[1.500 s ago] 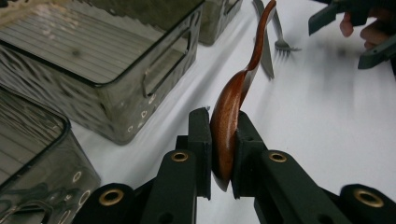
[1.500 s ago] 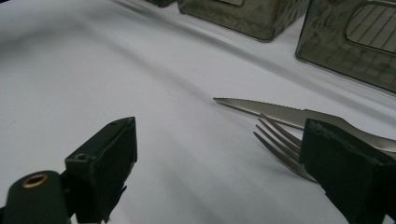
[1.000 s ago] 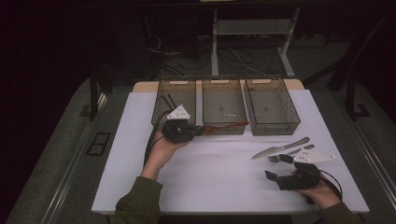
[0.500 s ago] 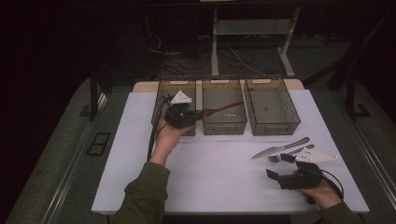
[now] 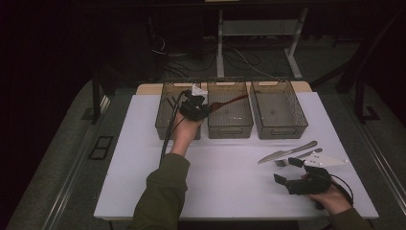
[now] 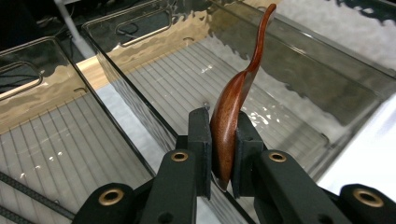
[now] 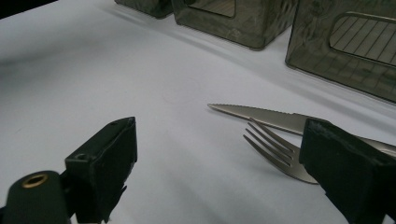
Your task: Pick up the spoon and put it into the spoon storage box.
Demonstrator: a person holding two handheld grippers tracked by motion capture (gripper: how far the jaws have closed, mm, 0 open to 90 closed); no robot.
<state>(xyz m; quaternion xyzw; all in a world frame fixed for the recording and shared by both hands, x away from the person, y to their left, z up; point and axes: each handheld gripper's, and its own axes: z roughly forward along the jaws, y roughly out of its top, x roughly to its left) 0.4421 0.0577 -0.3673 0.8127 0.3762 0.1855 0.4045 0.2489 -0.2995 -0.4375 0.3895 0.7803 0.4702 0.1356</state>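
We are holding the wooden spoon [image 6: 229, 116] clenched in the left tool [image 6: 219, 140] over the middle bin [image 5: 230, 125], lowering gently before releasing; the right tool [image 5: 292, 172] is resting open.

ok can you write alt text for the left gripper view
The left tongs are clamped on the bowl of a brown wooden spoon, whose handle rises up and away over a clear ribbed plastic bin. A second clear bin sits to the left, and a white tabletop shows at the right edge.
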